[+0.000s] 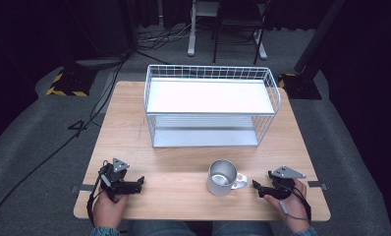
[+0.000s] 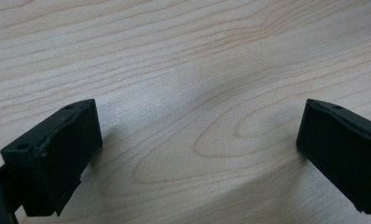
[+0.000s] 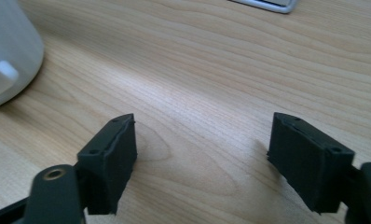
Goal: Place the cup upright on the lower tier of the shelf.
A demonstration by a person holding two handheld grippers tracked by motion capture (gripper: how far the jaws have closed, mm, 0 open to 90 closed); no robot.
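Starting arrangement on a wooden surface (image 1: pixel 134 128). A metal mug (image 1: pixel 222 177) stands upright near the front edge, its handle (image 1: pixel 241 180) turned toward the right gripper (image 1: pixel 257 185), an orientation that would favour an approach from that side. Behind it, well apart, a white wire rack (image 1: pixel 210 104) with two shelves stands open toward the person, both shelves bare. The left gripper (image 1: pixel 140 181) rests low over the surface at front left, well apart from the mug, jaws spread with bare wood grain (image 2: pixel 197 116) between them. The right gripper rests near the mug, jaws likewise spread and holding nothing; in the right gripper view the mug (image 3: pixel 9 51) lies beyond and to the left of the jaws, outside the gap, with the rack's base corner (image 3: pixel 267 4) far ahead
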